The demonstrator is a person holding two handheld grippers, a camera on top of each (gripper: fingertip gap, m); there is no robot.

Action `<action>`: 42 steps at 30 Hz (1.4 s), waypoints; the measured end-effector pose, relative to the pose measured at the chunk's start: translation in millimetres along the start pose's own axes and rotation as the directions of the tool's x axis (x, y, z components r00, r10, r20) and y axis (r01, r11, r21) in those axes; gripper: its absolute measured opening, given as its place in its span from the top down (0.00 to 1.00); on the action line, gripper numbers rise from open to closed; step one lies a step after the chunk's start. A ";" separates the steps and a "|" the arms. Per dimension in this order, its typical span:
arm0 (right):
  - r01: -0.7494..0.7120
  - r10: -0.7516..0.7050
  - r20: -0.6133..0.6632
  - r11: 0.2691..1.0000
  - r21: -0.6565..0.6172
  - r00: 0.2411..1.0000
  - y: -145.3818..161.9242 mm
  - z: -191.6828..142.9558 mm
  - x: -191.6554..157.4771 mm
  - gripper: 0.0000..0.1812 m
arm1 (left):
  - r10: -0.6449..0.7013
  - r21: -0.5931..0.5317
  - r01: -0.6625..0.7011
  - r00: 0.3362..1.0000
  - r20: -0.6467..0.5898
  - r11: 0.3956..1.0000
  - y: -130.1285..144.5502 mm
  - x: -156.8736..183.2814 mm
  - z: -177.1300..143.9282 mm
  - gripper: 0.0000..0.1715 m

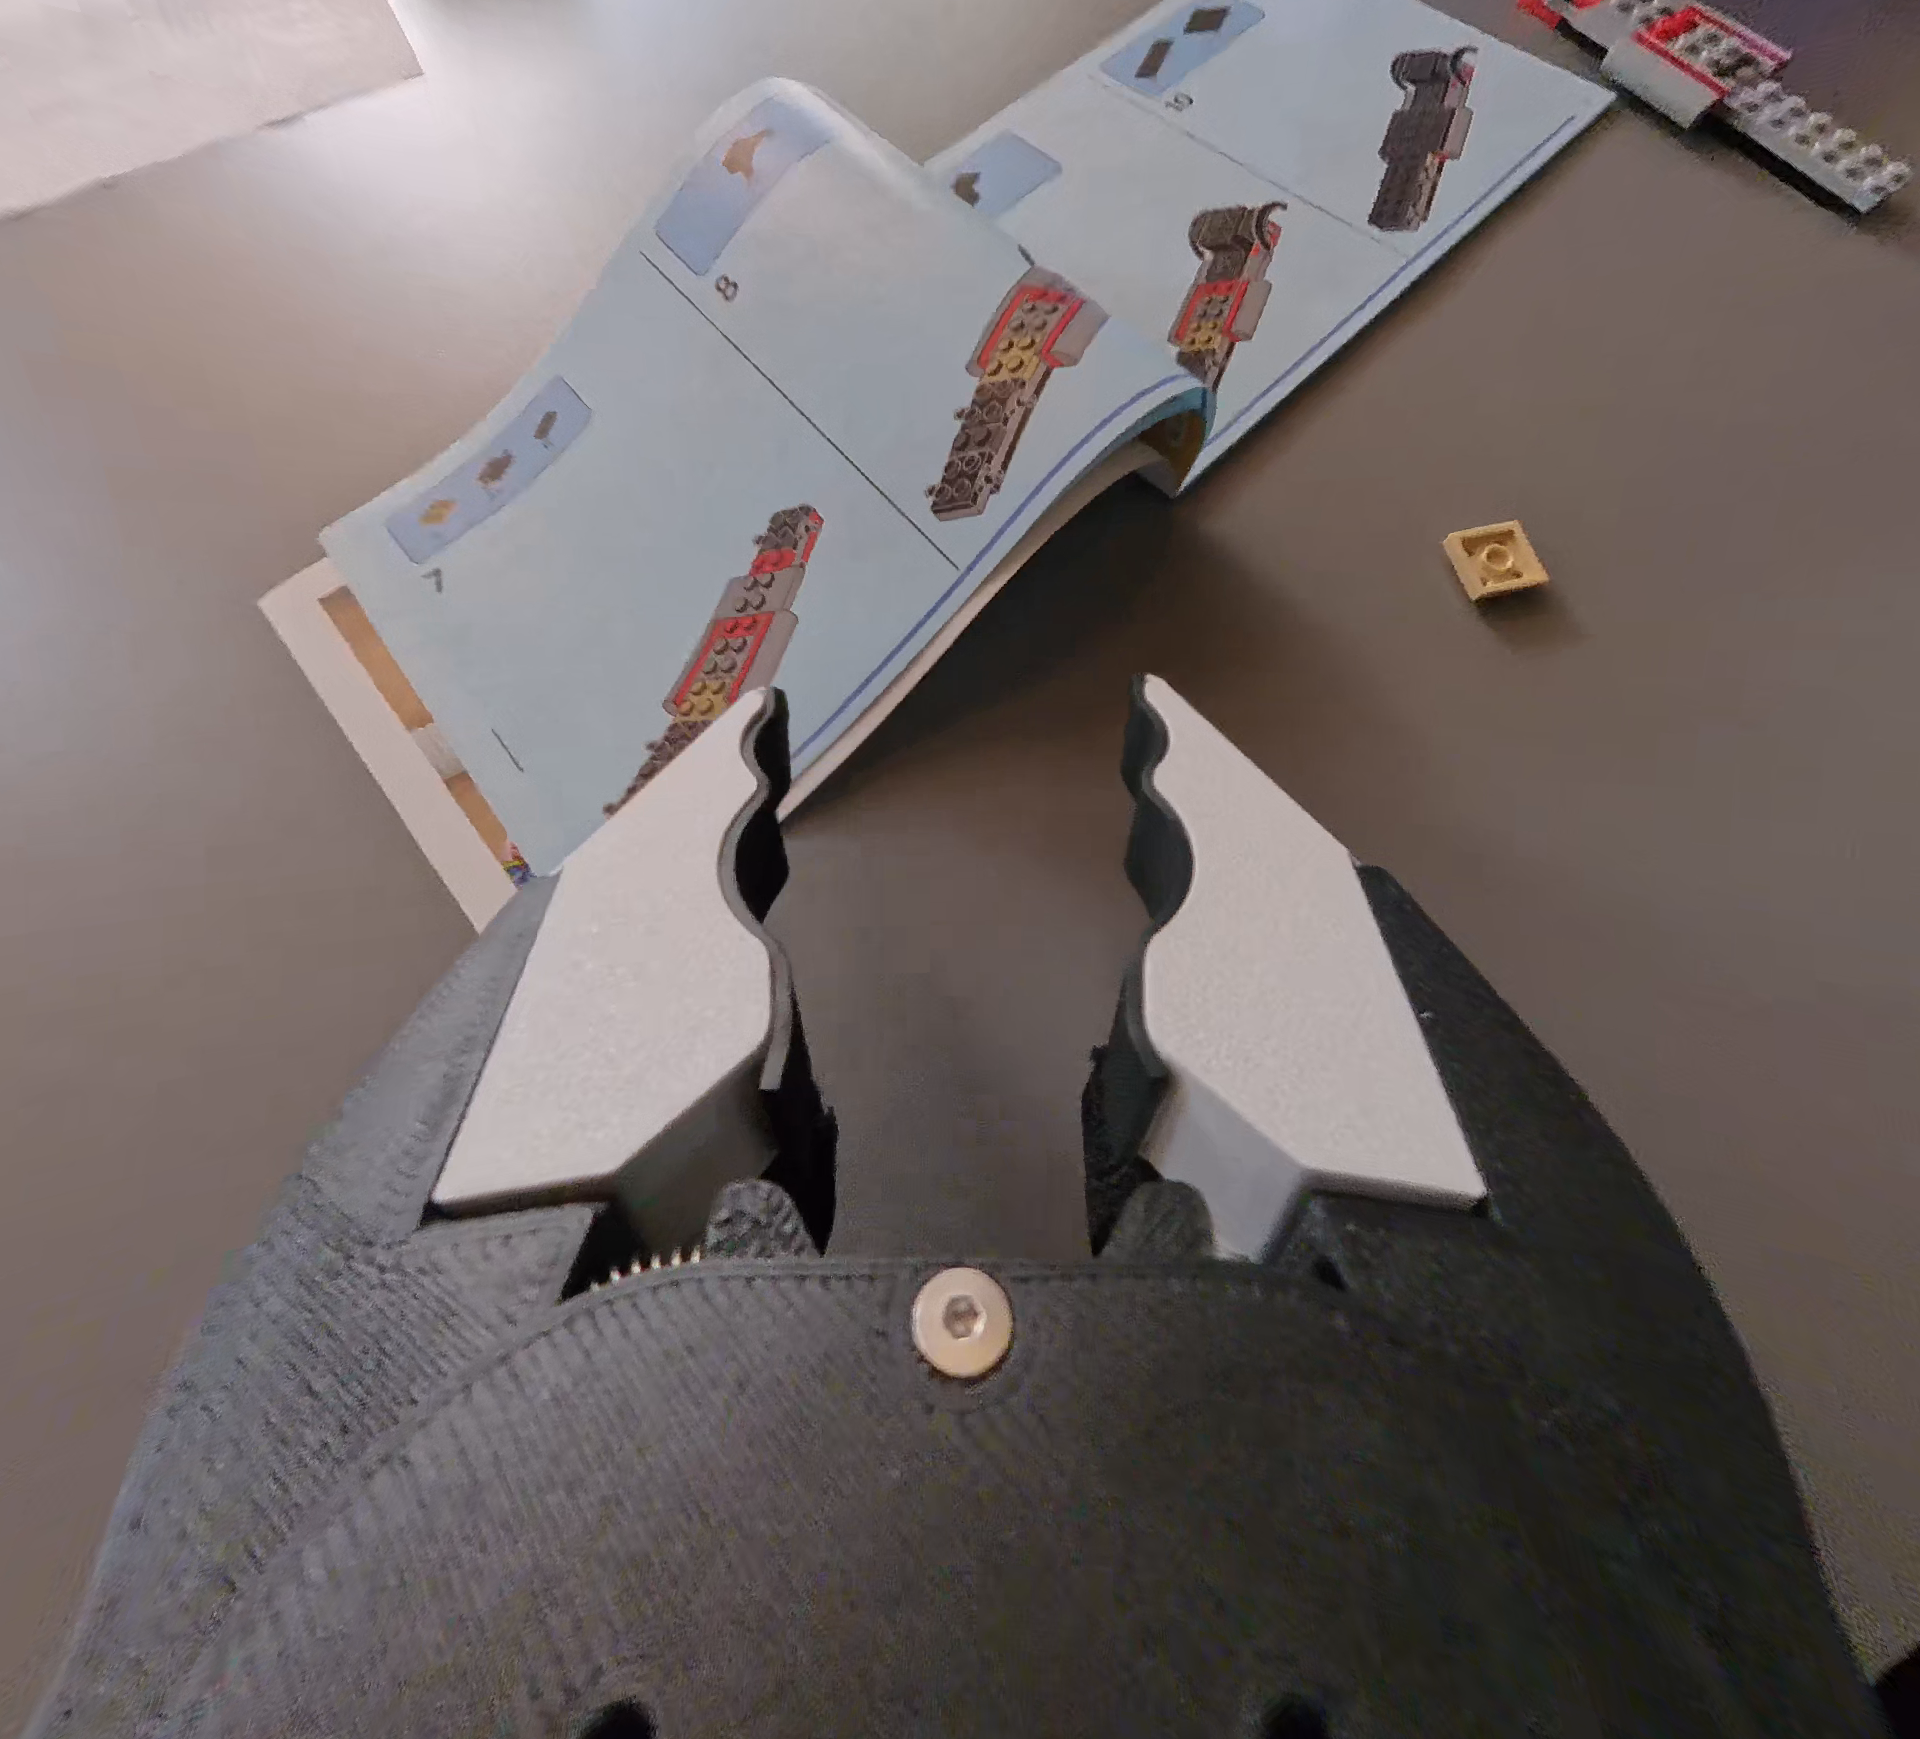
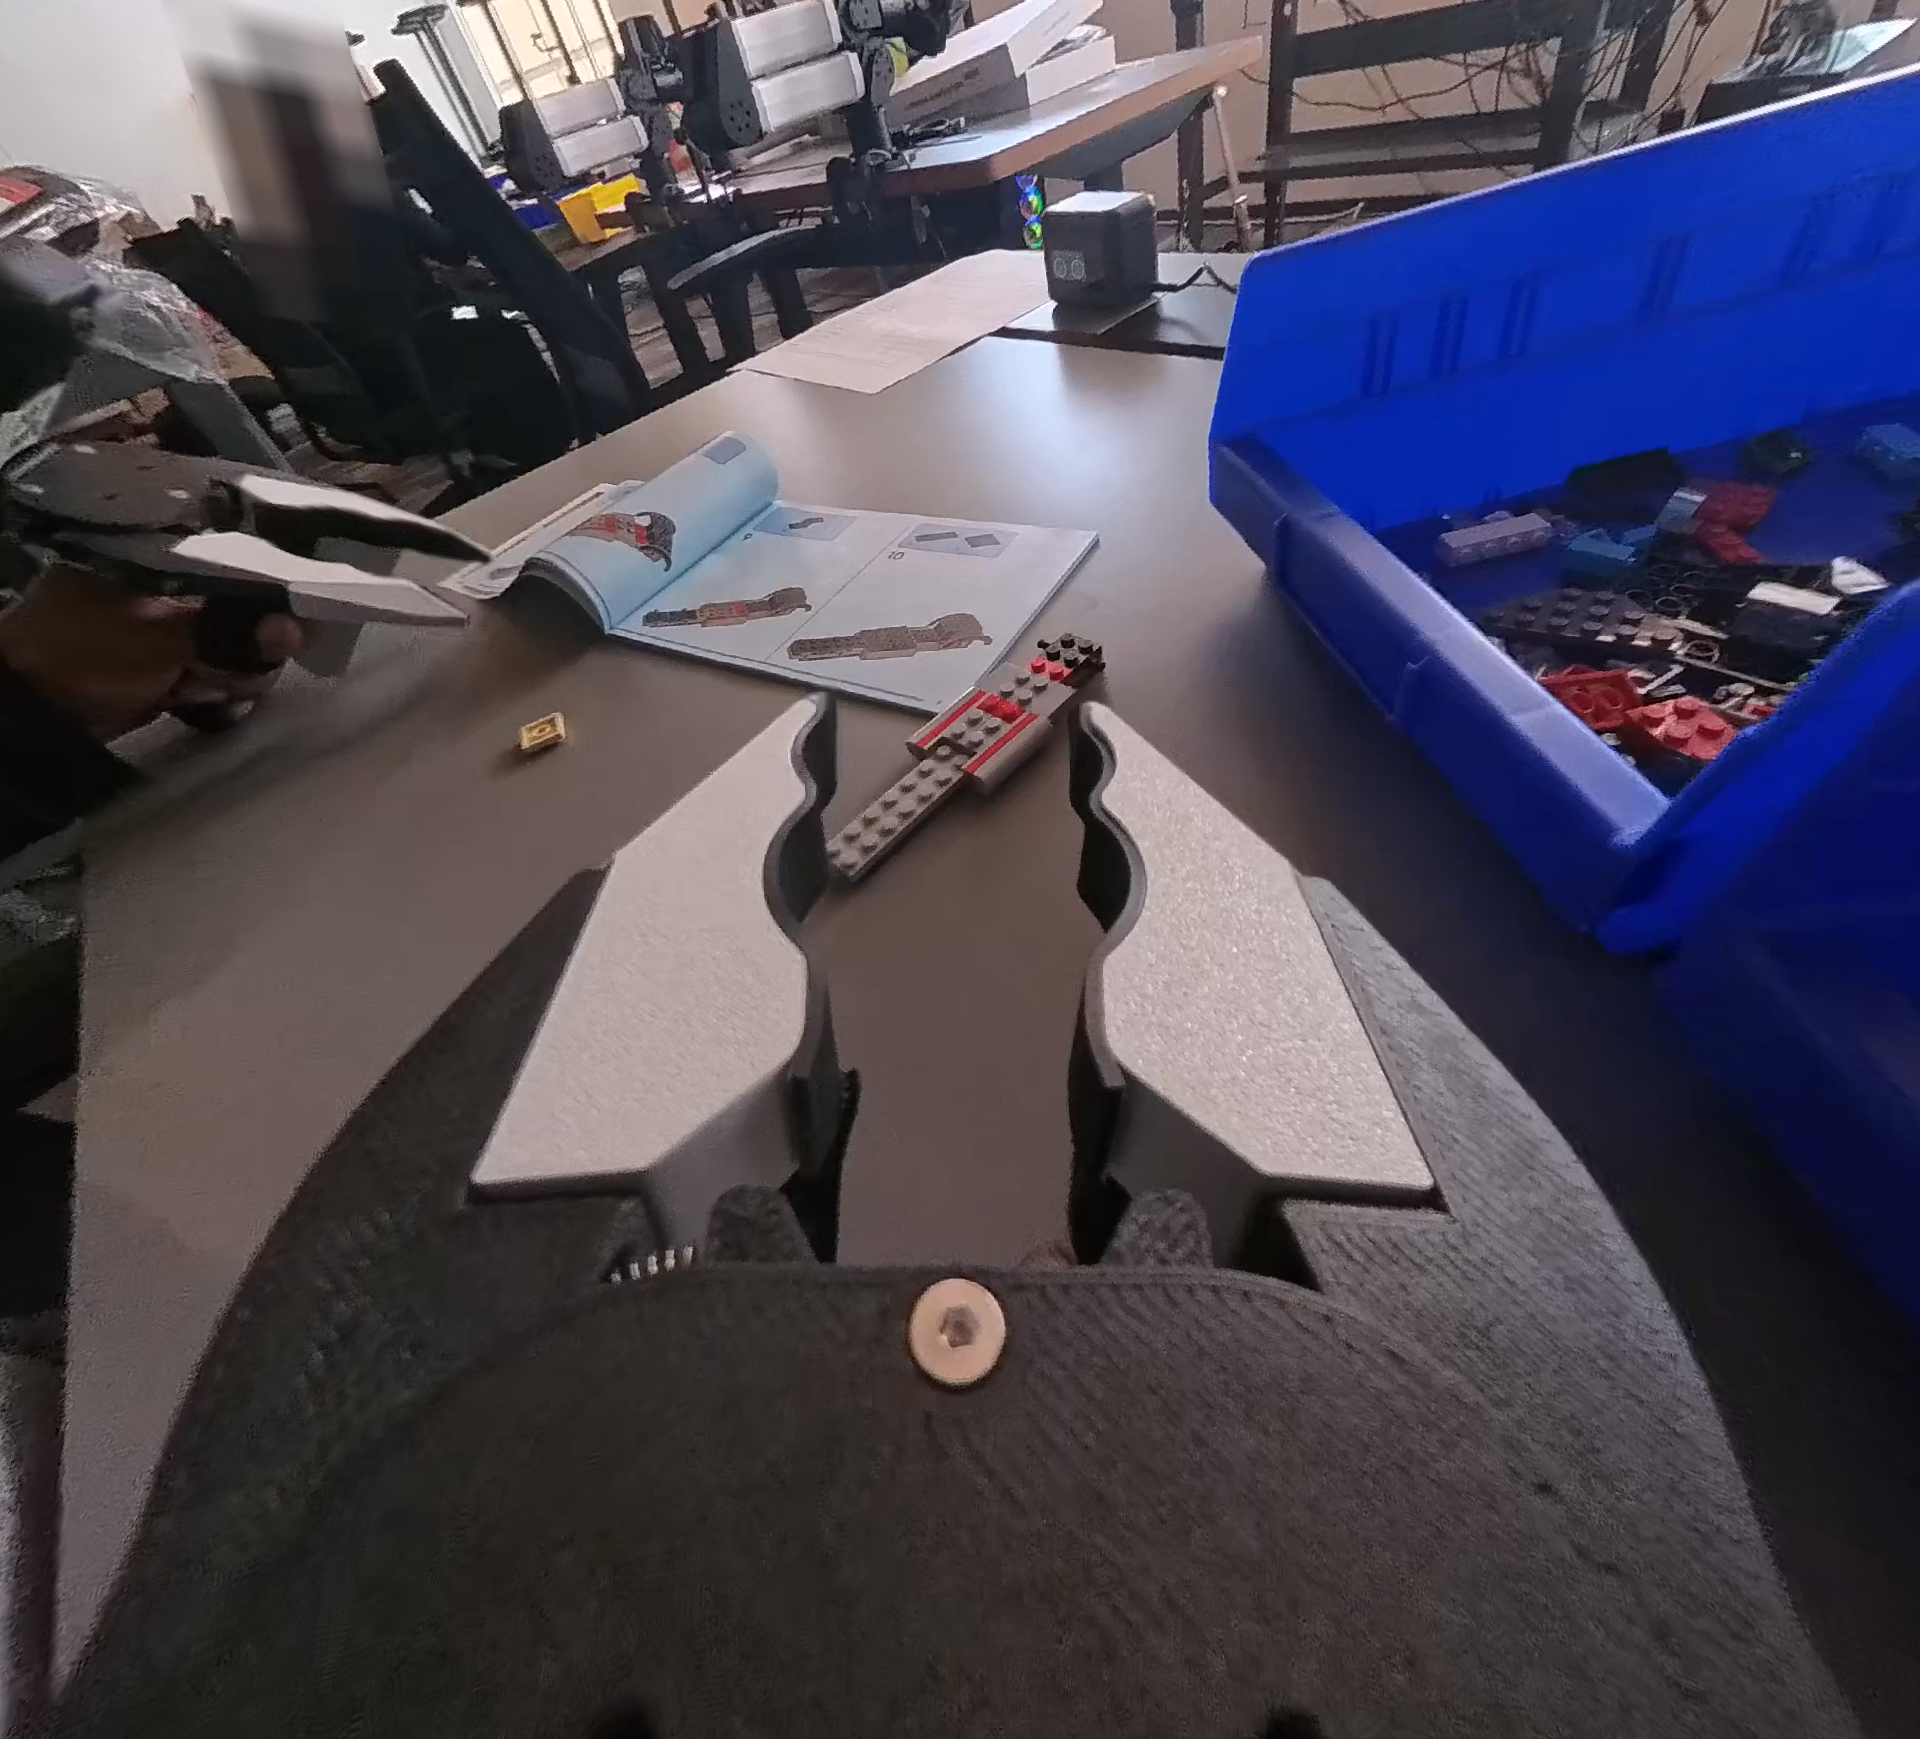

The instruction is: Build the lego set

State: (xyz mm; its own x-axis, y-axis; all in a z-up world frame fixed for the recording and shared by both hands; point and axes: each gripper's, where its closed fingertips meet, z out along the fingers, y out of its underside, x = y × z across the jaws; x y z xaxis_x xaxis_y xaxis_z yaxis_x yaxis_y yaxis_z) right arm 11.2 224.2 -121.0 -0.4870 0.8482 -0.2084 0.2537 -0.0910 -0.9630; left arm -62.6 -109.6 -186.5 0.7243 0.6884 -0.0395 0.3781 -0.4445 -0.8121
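Observation:
A long grey, red and black lego assembly (image 2: pixel 961 754) lies on the dark table just beyond my right gripper (image 2: pixel 951 718), which is open and empty above the table. The assembly also shows at the far right in the left wrist view (image 1: pixel 1714 79). A small tan plate (image 1: pixel 1494 565) lies alone on the table, seen in the right wrist view too (image 2: pixel 544 734). My left gripper (image 1: pixel 951 702) is open and empty at the near edge of the open instruction booklet (image 1: pixel 935 318). It shows from the side in the right wrist view (image 2: pixel 457 583), next to the booklet (image 2: pixel 831 588).
A blue bin (image 2: pixel 1455 650) holding several loose bricks stands at the right. A sheet of paper (image 2: pixel 904 328) and a small dark box (image 2: pixel 1099 247) lie at the table's far end. Chairs and other tables with equipment stand beyond. The grippers' ends are close to 35 cm from one another. My right tips are about 25 cm from the small tan plate (image 1: pixel 1494 565), my left tips only 9 cm. My right wrist view (image 2: pixel 539 731) looks at it from another angle.

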 end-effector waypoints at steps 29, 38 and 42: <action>-0.243 0.242 0.402 0.969 -0.050 0.883 4.6 -39.9 -40.0 0.72 | 0.304 0.126 -0.277 0.865 -0.399 0.953 -210.7 271.3 110.4 0.60; -0.261 0.258 0.305 0.965 -0.033 0.917 4.8 -34.4 -22.8 0.72 | 0.090 0.089 -0.077 0.985 -0.149 0.993 -123.4 143.1 44.3 0.60; -0.247 0.255 0.248 0.967 -0.063 0.935 10.5 -27.4 -18.0 0.72 | -0.019 0.083 0.020 1.000 -0.017 0.996 -66.2 80.9 -2.3 0.60</action>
State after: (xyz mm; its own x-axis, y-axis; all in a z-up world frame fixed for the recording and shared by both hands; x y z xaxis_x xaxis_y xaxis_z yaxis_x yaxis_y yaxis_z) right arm 45.5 222.3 -122.7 -0.5978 0.6404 -0.4823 0.4184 -0.2640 -0.8690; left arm -27.6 -25.9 -134.6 0.7268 0.6867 -0.0142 0.3437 -0.3815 -0.8581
